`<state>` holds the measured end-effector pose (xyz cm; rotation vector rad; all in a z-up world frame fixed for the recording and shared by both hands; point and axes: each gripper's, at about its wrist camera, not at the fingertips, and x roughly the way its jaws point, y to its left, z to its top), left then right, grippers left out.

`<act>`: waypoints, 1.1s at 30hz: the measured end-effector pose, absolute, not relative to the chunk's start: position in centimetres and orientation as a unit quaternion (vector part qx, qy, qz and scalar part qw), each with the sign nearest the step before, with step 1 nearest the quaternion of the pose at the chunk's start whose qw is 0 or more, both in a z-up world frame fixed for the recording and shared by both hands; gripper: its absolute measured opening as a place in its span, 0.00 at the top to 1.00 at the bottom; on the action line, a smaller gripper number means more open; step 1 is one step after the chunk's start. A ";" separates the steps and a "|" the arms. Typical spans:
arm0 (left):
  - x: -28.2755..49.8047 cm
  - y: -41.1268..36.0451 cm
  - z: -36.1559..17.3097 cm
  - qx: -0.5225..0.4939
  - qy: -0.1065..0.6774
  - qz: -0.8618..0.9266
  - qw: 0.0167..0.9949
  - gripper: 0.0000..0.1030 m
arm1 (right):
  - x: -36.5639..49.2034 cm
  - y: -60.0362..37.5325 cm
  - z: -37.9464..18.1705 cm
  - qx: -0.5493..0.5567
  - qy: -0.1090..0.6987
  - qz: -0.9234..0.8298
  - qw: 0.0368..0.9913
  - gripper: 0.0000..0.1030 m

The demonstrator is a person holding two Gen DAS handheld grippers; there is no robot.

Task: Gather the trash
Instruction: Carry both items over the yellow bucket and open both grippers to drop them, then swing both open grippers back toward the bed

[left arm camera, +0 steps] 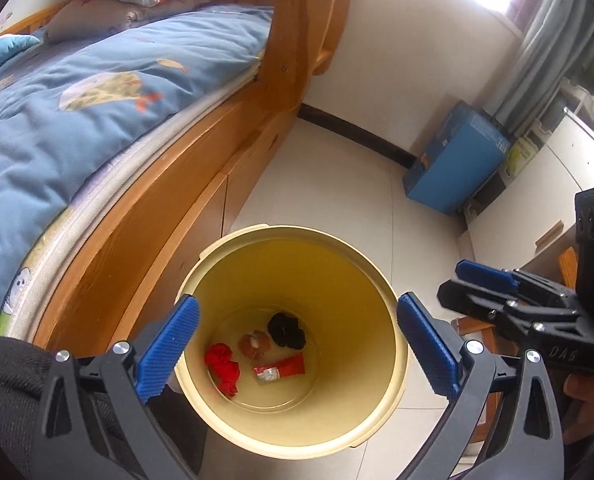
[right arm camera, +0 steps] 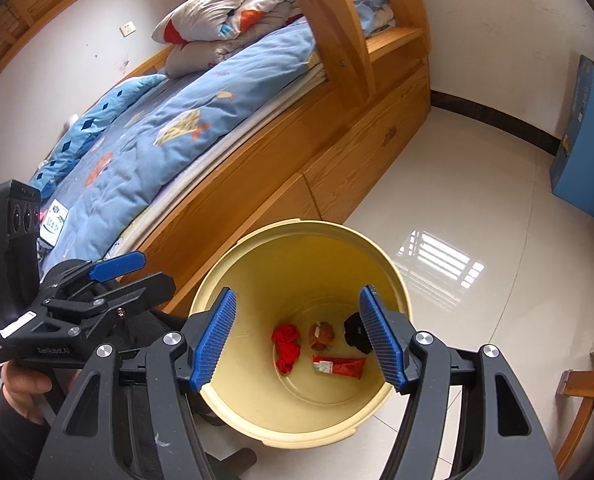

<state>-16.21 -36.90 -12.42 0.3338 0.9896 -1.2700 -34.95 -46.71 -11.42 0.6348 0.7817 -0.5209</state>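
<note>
A pale yellow trash bin [left arm camera: 225,412] stands on the floor beside the bed; it also shows in the right wrist view [right arm camera: 233,404]. On its bottom lie a red crumpled piece [left arm camera: 223,362] [right arm camera: 285,346], a brown wad [left arm camera: 253,345] [right arm camera: 321,335], a black scrap [left arm camera: 285,330] [right arm camera: 355,330] and a red wrapper [left arm camera: 283,370] [right arm camera: 339,367]. My left gripper [left arm camera: 297,354] is open and empty above the bin. My right gripper [right arm camera: 303,344] is open and empty above the bin; its fingers [left arm camera: 485,276] show in the left wrist view.
A wooden bed [right arm camera: 257,184] with a blue quilt [left arm camera: 77,100] and folded bedding [right arm camera: 225,12] runs along the left. A blue box [left arm camera: 457,156] leans on the far wall. White cabinet [left arm camera: 537,208] at the right. A wooden chair [right arm camera: 581,404] stands at the lower right. Tiled floor [right arm camera: 457,184].
</note>
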 end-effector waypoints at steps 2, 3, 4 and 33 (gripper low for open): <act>-16.3 -36.8 -12.3 0.148 0.439 -0.567 0.681 0.04 | -34.5 -46.3 -11.2 0.297 0.370 -0.239 0.847 0.39; -16.3 -36.6 -12.0 0.148 0.436 -0.567 0.683 0.04 | -34.3 -46.1 -11.1 0.294 0.370 -0.235 0.849 0.39; -16.2 -36.5 -11.8 0.148 0.434 -0.567 0.684 0.04 | -34.0 -45.9 -11.0 0.290 0.371 -0.231 0.851 0.38; -3.8 -12.7 0.8 0.062 0.285 -0.326 0.899 0.04 | -16.0 -29.8 0.9 0.141 0.202 0.000 0.969 0.08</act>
